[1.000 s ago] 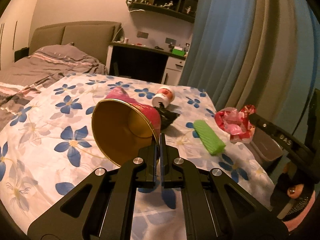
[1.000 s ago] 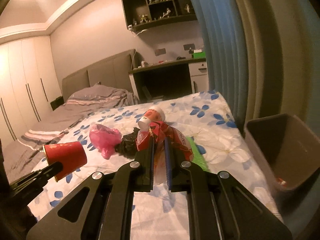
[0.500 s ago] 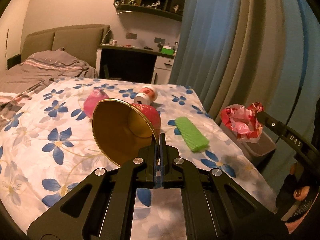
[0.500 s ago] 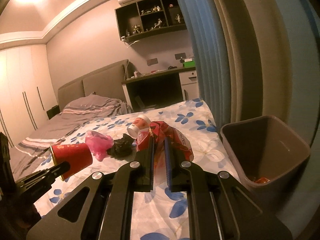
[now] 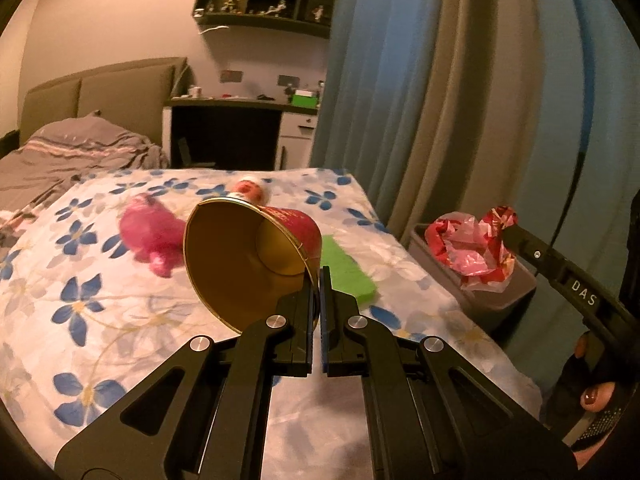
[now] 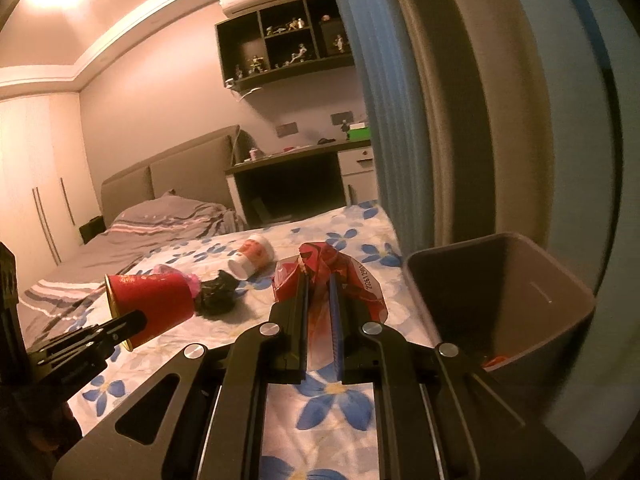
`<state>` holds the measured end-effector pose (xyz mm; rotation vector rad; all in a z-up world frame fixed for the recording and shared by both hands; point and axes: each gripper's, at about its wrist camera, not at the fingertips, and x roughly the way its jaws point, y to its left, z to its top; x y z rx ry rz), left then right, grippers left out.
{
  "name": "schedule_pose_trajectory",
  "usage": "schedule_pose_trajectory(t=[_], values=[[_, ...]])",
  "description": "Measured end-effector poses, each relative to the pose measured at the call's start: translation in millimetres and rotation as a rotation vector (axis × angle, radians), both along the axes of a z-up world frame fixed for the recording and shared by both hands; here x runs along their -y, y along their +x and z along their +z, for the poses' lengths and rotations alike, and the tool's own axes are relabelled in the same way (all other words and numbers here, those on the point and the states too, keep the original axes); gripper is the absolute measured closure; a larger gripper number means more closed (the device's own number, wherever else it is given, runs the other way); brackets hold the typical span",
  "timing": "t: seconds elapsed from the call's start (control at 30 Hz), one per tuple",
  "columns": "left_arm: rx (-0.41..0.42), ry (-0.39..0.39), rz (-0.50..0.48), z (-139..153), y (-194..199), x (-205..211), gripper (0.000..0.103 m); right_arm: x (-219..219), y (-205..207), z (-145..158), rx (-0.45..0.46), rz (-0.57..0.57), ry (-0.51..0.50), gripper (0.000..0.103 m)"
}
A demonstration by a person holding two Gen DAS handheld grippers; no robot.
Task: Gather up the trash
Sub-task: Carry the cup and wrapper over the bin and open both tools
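Your right gripper pinches a crumpled red wrapper just left of the grey bin, whose floor shows a small red scrap. Left of the bin, your left gripper clamps the rim of a red cup. Beyond, on the floral bed, lie a black bag and a white cup.
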<state>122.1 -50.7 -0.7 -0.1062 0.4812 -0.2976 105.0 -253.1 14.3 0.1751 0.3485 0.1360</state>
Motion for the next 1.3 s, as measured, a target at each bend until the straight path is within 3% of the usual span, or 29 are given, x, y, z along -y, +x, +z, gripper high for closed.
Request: schedule_pose_trajectory(t=[0.67, 0.97, 1.3], values=[[0.085, 0.009, -0.307, 18, 40, 155, 0.101, 92, 2, 4, 0.04, -0.234, -0.064, 0.092], [0.056, 0.007, -0.405, 2, 69, 213, 0.101, 120, 11, 1, 0.034, -0.295, -0.061, 0.092], [0.004, 0.006, -0.456, -18, 91, 242, 0.101, 131, 26, -5, 0.017, -0.323, -0.066, 0.092]])
